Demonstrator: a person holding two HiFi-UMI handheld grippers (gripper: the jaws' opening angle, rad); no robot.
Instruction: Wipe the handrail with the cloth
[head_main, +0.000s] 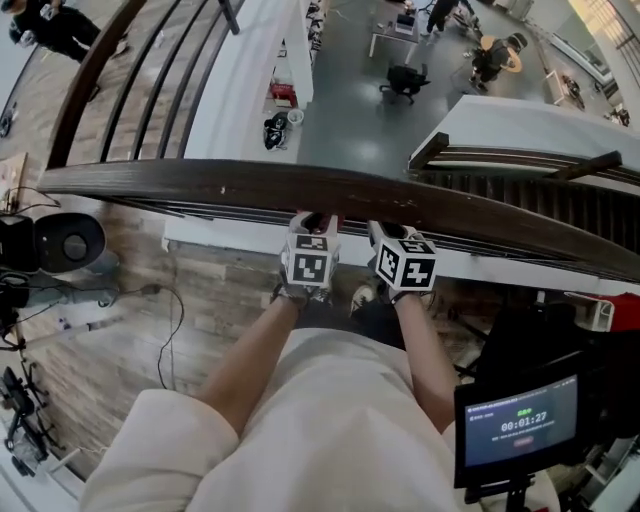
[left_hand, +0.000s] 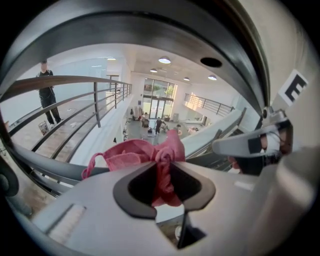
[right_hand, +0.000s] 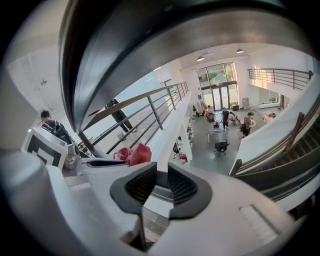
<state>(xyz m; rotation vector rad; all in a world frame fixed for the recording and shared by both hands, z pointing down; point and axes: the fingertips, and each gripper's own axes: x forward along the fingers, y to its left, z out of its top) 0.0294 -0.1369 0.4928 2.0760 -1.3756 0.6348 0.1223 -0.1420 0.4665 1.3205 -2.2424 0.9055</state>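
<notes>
Pinching the pink cloth (left_hand: 162, 152) in a bunch, your left tongs (left_hand: 162, 182) gripped it between their pads at the near edge of the dark wooden handrail (head_main: 200, 185). Your right tongs (right_hand: 156, 185) stood just beside them, pads parted with nothing between. You stood on a balcony with a wood-plank floor (head_main: 100, 350), overlooking a grey hall floor (head_main: 360, 130) below. You had one cloth, two tongs and one handrail before you.

Bright, even daylight with round ceiling lights (left_hand: 164, 60); heavy fisheye warp, black corners, blurred close handrail (left_hand: 125, 30)
</notes>
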